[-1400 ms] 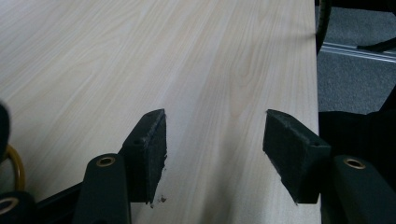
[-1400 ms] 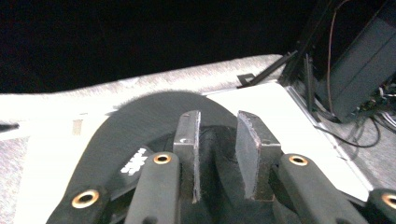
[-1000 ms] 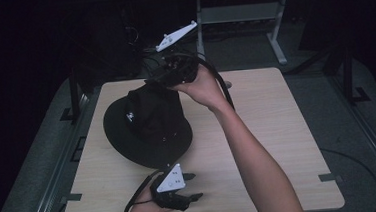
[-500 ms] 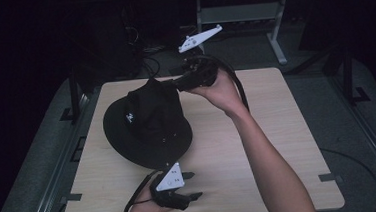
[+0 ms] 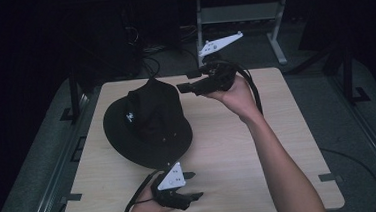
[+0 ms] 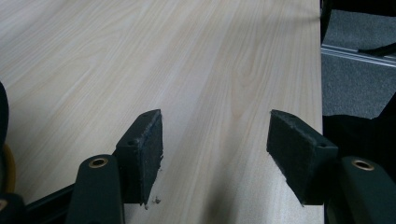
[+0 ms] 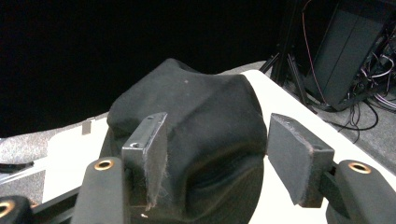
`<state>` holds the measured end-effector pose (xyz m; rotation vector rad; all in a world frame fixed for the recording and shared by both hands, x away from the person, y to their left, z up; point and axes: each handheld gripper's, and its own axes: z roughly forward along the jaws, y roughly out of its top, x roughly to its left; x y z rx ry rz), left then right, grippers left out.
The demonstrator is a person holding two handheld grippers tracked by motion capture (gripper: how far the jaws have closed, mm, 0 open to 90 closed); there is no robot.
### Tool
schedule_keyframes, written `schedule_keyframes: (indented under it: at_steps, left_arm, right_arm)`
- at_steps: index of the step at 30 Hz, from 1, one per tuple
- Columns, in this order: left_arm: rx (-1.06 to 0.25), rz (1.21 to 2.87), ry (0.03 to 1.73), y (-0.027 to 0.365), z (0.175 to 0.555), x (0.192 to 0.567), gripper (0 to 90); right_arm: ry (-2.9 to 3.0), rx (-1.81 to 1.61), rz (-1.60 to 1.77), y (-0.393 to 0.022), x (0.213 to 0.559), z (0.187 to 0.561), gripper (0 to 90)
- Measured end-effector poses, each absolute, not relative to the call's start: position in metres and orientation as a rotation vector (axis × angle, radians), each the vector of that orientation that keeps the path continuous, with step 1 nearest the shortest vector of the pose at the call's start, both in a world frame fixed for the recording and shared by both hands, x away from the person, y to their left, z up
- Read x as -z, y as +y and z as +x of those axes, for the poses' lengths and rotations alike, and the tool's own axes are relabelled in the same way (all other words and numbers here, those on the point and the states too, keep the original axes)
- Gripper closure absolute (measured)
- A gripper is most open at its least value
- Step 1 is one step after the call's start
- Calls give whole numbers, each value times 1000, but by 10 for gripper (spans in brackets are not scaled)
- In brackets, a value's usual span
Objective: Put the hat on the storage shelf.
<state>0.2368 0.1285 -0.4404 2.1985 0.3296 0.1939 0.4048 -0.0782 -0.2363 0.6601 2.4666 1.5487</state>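
Black hat on counter; both hand-held grippers empty, jaws apart.

The black hat [image 5: 147, 125] lies brim-down on the counter [image 5: 289, 144], left of centre. The right hand-held gripper [image 5: 187, 87] hangs raised at the hat's 2 o'clock, jaws spread and aimed at the crown, nothing between them; judged, it is lined up for the crown. The left hand-held gripper [image 5: 194, 186] rests low at the hat's 6 o'clock, just beside the brim, jaws wide over bare wood; judged, parked clear to leave the hat free.
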Motion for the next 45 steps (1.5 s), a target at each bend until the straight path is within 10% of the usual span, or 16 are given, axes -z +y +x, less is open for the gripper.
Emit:
schedule_keyframes:
  at_steps: [45]
  left_arm:
    - [-173, 2186, 354, 125, 240, 444, 289]
  right_arm:
    - [2433, -1541, 890, -172, 293, 381, 264]
